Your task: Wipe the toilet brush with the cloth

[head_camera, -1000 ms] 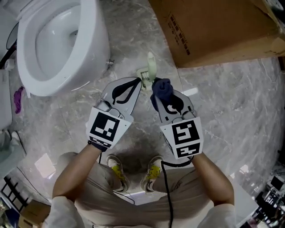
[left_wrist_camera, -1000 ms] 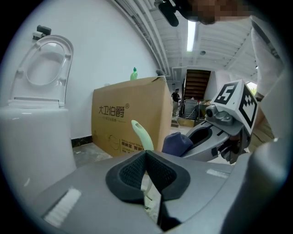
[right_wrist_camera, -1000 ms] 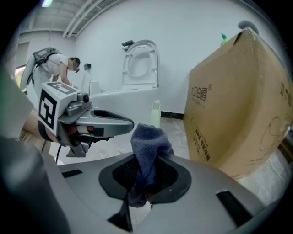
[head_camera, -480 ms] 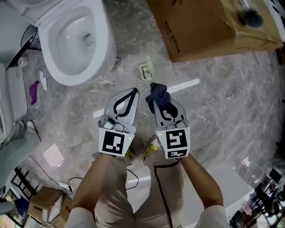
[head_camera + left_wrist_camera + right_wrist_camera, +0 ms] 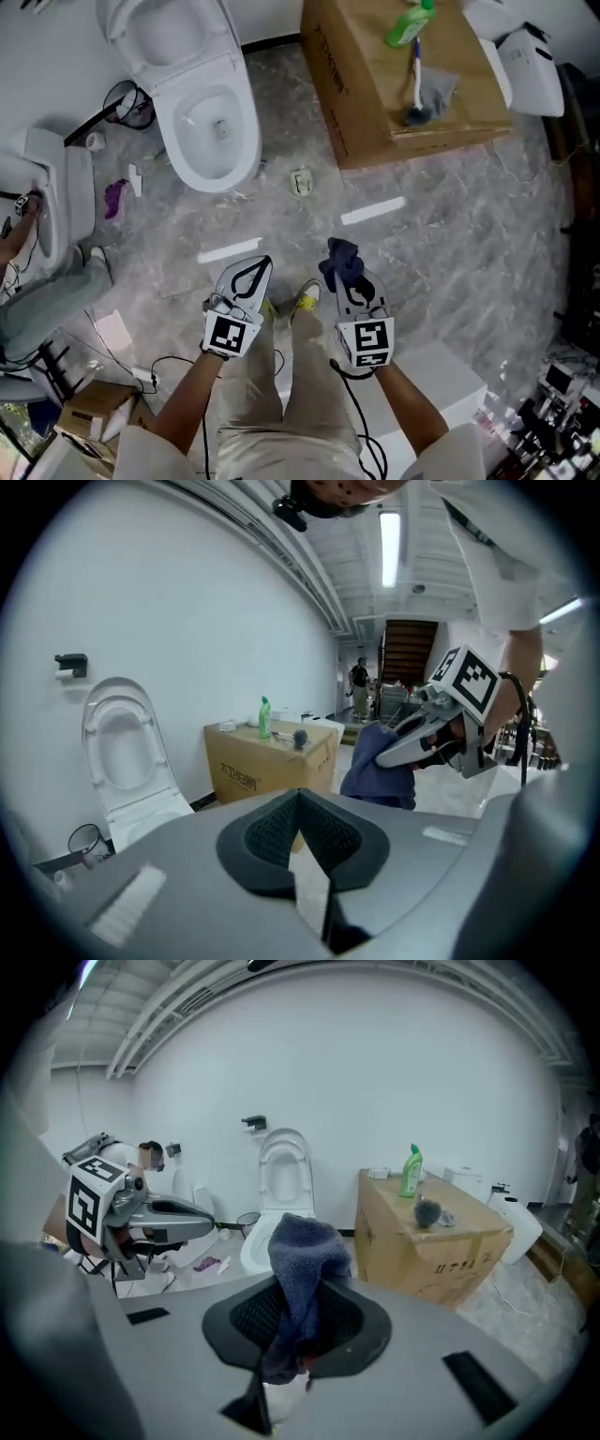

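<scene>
The jaws of the left gripper [image 5: 258, 267] are pressing together tip to tip with nothing between them, the pads meeting in a closed point in the left gripper view. Just beside it, at its 3 o'clock, the right gripper [image 5: 349, 274] is clamping its jaws on a dark blue cloth [image 5: 341, 261], which is bunching up above the pads and hanging down through them in the right gripper view. Both grippers are hovering above the grey marble floor [image 5: 450, 244], pointing toward 12 o'clock in the head view. From them, a white toilet [image 5: 202, 84] is sitting at 11 o'clock with its lid raised. A cardboard box [image 5: 361, 84] is standing at 1 o'clock, well apart from the grippers. The toilet brush [image 5: 415, 84] is lying on top of the box with its dark head toward 6 o'clock. A green bottle [image 5: 410, 23] is standing at the brush's 12 o'clock end.
</scene>
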{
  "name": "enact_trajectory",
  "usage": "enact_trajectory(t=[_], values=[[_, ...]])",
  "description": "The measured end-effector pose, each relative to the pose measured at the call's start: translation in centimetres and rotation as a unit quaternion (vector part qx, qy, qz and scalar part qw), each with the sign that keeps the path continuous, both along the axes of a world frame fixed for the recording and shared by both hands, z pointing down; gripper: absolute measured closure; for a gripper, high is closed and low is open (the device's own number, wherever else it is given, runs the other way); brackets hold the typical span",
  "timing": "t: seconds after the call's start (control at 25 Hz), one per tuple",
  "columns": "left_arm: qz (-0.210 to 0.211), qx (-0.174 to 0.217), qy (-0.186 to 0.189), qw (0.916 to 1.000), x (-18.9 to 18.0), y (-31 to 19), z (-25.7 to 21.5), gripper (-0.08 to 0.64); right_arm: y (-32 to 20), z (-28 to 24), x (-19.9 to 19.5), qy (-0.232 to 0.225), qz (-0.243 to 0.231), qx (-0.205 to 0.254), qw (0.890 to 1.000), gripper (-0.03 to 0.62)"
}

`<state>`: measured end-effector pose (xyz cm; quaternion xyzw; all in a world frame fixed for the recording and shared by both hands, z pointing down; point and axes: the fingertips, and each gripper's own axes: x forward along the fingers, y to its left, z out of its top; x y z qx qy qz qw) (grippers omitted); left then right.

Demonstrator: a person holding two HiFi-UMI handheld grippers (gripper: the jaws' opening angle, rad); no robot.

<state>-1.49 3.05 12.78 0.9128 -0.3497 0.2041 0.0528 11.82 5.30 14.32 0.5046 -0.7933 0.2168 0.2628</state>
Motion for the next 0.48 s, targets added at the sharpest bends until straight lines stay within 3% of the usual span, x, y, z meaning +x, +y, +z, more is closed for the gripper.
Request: enact_trajectory(t=[0.16, 0.48], values=[[-0.019, 0.016, -0.01, 0.9996, 0.4, 0.4, -6.7, 0.56, -0.1, -7.7, 1.4, -0.017, 0.017, 0.025, 0.999, 0.528], [-0.108, 0.028, 0.071, 0.9912, 0.5, 2.4, -19.8, 0.56, 0.7, -21.4, 2.1, -0.04, 0.017, 0.097, 0.994, 0.527]])
